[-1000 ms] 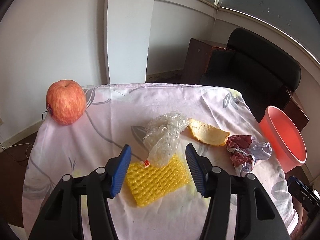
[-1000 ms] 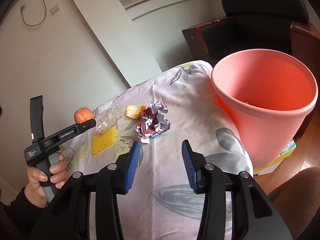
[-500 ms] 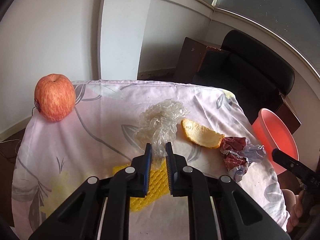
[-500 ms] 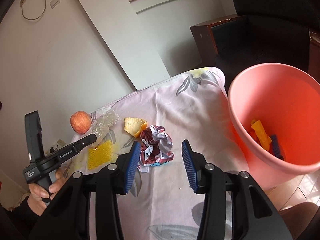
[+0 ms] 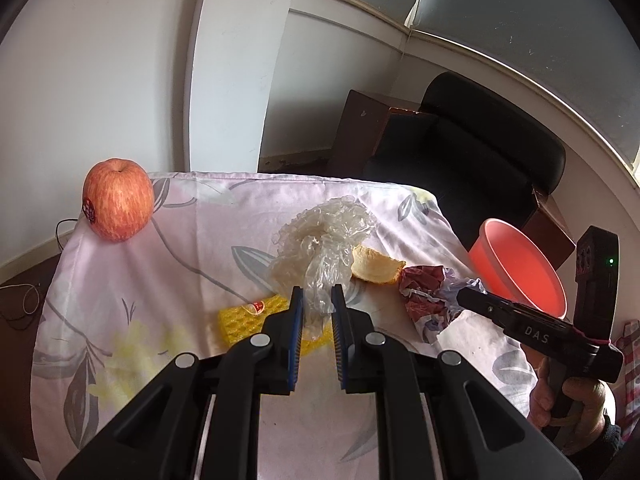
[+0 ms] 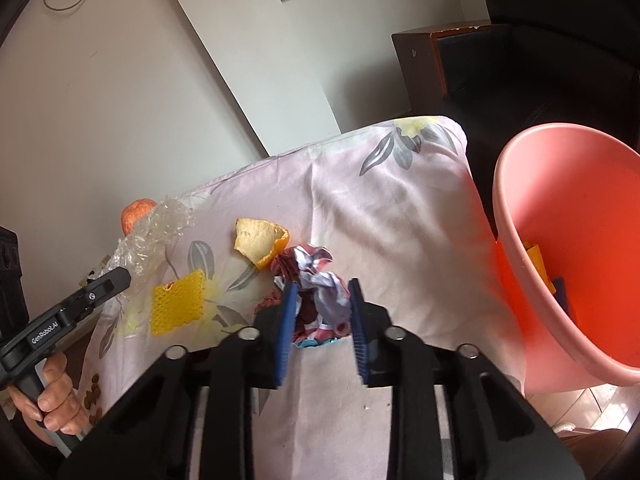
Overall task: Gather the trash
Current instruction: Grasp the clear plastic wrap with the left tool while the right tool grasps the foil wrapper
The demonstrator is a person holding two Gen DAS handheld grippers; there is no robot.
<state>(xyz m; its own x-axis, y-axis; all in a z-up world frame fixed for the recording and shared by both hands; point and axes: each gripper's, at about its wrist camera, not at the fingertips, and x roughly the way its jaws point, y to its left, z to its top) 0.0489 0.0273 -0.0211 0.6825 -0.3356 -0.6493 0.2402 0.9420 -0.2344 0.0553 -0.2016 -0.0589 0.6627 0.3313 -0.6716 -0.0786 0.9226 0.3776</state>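
A crumpled clear plastic wrap (image 5: 328,228) lies on the floral tablecloth (image 5: 200,248), and my left gripper (image 5: 317,294) is shut on its near end. Under those fingers a yellow foam net (image 5: 240,318) lies flat. An orange peel (image 5: 376,268) sits right of the wrap. Beside the peel is a crumpled red-and-white wrapper (image 6: 320,280). My right gripper (image 6: 322,292) is closing on it, both blue pads against its sides. A pink bin (image 6: 516,208) stands off the table's right edge with yellow and blue scraps inside.
A red apple (image 5: 118,200) stands at the table's far left corner. A black chair (image 5: 480,148) and a brown cabinet (image 5: 356,128) are behind the table. A person's hands hold both gripper handles near the table's front corners.
My left jaws closed on the plastic wrap and drew it slightly aside. My right gripper moved from near the bin over to the crumpled wrapper and narrowed onto it.
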